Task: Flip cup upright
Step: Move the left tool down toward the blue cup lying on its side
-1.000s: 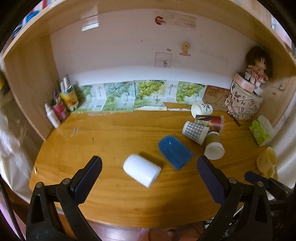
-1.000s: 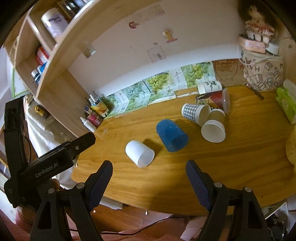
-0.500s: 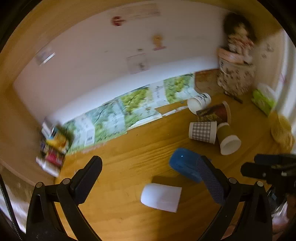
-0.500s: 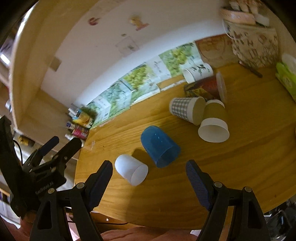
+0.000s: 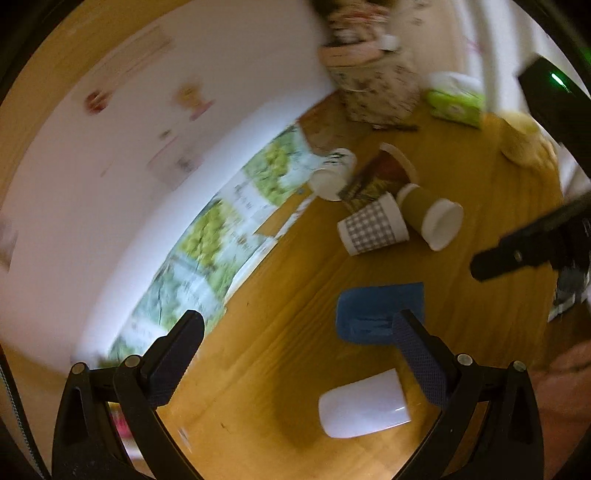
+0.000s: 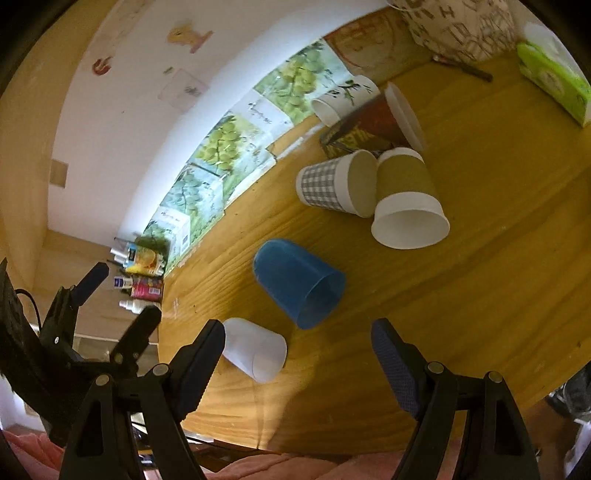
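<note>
A blue plastic cup (image 6: 299, 282) lies on its side on the wooden desk (image 6: 480, 295), mouth toward me. A white cup (image 6: 255, 349) lies on its side just left of it. In the left wrist view the blue cup (image 5: 376, 306) and the white cup (image 5: 364, 404) lie near the right finger. My left gripper (image 5: 299, 339) is open and empty, tilted above the desk. My right gripper (image 6: 299, 343) is open and empty, hovering before both cups. The left gripper (image 6: 122, 295) also shows at the left of the right wrist view.
Several paper cups lie on their sides further back: a checked one (image 6: 332, 184), an olive one (image 6: 406, 199), a brown one (image 6: 373, 125). A green tissue pack (image 6: 554, 81), a patterned bag (image 6: 461, 26) and small bottles (image 6: 142, 277) stand along the desk edges.
Both views have rolled and moved closer over the desk. The left gripper has swung left and tilted. The cups have not moved.
</note>
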Available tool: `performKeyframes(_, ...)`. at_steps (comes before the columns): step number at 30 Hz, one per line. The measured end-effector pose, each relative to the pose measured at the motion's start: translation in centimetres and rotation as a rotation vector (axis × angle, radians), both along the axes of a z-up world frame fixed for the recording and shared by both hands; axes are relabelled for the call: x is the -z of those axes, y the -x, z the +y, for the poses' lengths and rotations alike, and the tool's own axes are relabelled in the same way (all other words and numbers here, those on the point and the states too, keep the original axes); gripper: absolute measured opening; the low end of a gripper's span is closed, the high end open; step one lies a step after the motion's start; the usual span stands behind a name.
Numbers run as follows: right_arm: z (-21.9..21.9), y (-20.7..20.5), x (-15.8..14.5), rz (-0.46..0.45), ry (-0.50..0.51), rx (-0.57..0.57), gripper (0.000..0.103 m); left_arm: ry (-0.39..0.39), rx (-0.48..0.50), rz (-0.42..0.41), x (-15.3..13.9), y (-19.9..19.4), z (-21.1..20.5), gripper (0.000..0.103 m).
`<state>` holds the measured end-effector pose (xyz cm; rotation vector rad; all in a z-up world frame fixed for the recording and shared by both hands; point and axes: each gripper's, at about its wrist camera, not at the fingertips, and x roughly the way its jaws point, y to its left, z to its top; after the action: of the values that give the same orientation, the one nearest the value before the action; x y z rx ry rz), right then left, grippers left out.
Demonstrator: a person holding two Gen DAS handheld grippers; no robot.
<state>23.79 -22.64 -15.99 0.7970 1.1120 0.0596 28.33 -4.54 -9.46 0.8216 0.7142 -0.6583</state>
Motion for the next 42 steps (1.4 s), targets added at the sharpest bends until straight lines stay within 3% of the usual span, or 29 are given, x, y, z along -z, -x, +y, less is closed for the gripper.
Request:
performKeyframes(10, -0.7, -0.8, 1.5, 0.044, 0.000, 0.073, 0.082, -0.173, 0.467, -0.034, 2.8, 0.4, -1.4, 0.102)
performKeyframes(23, -1.4, 0.1, 3.0, 0.100, -0.010, 0.175, 0.082, -0.275, 0.865, 0.014, 7.3, 0.4, -2.9, 0.102)
performKeyframes(32, -1.2, 1.6, 3.9, 0.149, -0.007, 0.247, 0.082, -0.351, 1.072, 0.045, 10.3, 0.8, -4.1, 0.102)
performKeyframes(42, -0.7, 2.4, 3.9, 0.173, 0.005, 0.270, 0.082, -0.445, 1.181, 0.119, 12.7, 1.2, -4.5, 0.102)
